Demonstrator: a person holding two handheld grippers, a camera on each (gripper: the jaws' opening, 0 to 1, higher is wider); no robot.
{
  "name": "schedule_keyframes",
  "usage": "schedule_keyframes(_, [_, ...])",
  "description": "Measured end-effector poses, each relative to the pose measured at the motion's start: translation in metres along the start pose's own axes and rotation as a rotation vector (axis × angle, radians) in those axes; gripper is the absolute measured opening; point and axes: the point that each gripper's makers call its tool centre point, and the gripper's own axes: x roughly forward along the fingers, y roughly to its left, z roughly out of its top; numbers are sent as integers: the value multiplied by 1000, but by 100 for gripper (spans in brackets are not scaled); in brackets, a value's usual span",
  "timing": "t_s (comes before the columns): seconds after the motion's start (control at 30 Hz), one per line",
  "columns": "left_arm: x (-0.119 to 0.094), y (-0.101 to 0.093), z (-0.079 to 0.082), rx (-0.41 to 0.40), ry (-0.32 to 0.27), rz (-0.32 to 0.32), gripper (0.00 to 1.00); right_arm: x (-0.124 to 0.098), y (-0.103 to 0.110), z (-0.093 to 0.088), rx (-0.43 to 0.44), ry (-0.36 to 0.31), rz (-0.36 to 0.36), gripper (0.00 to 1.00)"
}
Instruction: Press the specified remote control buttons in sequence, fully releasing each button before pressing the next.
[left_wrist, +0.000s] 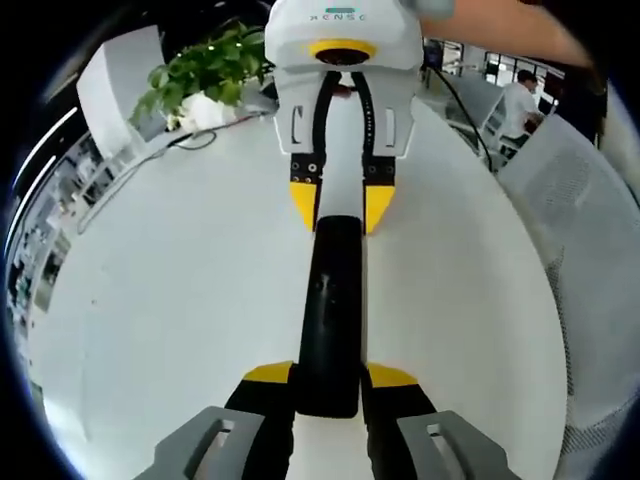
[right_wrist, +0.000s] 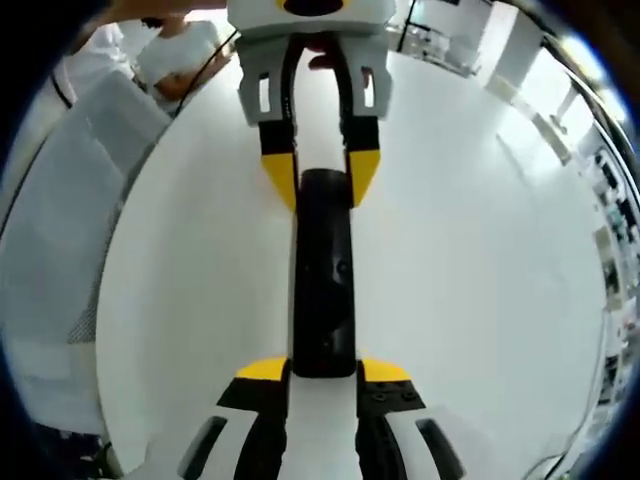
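Remote: your black remote control (left_wrist: 328, 315) lies flat on the white round desk (left_wrist: 180, 300), stretched between the two grippers with one end at each.

Long axis: it runs straight along the line from one gripper to the other, so each view sees it end-on and running away up the middle of the picture.

Left gripper (left_wrist: 330, 376): your yellow-tipped jaws stand either side of the near end of the remote, close against its edges. They look clenched on it, though the contact itself is hard to see.

Right gripper (right_wrist: 322, 370): same arrangement at the opposite end, yellow tips flanking the remote's edges, apparently gripping. In this view small buttons show on the remote's top face.

Nearer hand: neither; both are at the remote already, one per end.

Step, as I judge it: you are steadying the remote, and no button is being pressed. To press, you will likely need to free one gripper and bring a jaw tip down on the top face.

Surroundings: a potted plant (left_wrist: 205, 70) sits at the desk's far edge.
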Motion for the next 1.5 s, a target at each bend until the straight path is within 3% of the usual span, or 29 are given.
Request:
schedule_keyframes(0.13, [-1,1,-1,1,1,8,37,-1,1,-2,6,1,0,25])
schedule_keyframes(0.5, [-7,3,0,-1,-15,22,43,-5,0,-2,9,-9,-10,28])
schedule_keyframes(1.03, [-25,1,2,-81,-100,97,45,-22,-1,6,18,-60,-77,25])
schedule_keyframes(1.5, [-40,-16,10,-128,-176,149,45,-31,18,12,45,-113,-128,22])
